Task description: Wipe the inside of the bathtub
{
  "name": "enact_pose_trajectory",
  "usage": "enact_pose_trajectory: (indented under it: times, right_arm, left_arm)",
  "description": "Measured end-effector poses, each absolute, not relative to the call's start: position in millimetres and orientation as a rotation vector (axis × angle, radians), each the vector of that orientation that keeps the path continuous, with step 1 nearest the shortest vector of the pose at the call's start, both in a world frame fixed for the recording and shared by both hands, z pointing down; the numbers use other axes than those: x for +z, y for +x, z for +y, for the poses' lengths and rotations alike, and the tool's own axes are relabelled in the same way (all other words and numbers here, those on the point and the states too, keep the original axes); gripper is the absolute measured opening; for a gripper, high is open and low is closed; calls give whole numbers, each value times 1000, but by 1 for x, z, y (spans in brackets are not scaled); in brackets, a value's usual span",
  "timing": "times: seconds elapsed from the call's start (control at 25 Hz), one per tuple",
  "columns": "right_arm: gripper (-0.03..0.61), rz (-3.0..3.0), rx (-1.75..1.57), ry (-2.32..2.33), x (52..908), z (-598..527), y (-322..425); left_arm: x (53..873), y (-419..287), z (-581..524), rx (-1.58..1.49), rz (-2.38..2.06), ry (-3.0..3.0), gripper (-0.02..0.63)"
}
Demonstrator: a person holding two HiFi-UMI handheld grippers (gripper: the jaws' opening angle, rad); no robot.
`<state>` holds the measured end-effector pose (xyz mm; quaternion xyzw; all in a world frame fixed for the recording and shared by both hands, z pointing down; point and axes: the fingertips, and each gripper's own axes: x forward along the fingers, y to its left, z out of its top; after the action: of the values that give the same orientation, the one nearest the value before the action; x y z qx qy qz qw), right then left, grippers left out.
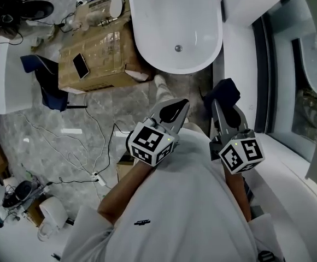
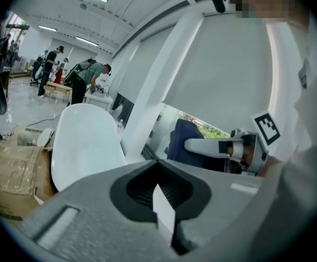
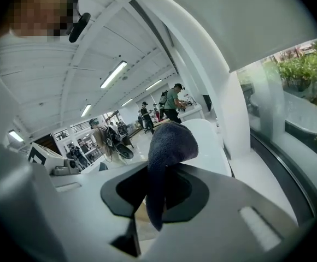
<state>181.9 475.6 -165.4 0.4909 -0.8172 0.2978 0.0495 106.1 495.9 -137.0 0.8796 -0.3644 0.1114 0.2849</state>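
Observation:
The white oval bathtub (image 1: 175, 21) stands ahead of me on the floor, its drain (image 1: 178, 48) showing near my end. Both grippers are held up in front of my chest, short of the tub's rim. My right gripper (image 1: 225, 103) is shut on a dark blue cloth (image 1: 224, 88), which bunches above the jaws in the right gripper view as the cloth (image 3: 169, 143). My left gripper (image 1: 174, 111) is shut with nothing in it. From the left gripper view I see its closed jaws, the tub (image 2: 84, 141) beyond them, and the right gripper with the cloth (image 2: 181, 140).
A cardboard box (image 1: 101, 51) with a phone (image 1: 81, 65) on it sits left of the tub. Cables (image 1: 84, 146) trail over the grey floor. A glass wall (image 1: 289, 75) runs along the right. Several people stand at tables (image 2: 54, 72) far off.

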Motion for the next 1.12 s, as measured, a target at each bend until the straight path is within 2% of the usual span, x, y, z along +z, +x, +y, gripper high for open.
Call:
enact_pose_trajectory:
  times: [0.68,1.12]
  right_arm:
    - [55,-2413,884,1465,-186,249,67]
    - [55,-2413,853,1214,-167,182,41]
  left_arm:
    - [-132,3,273,263,-832,2349,-3]
    - [-103,-17,213,246,-842,2296,-3]
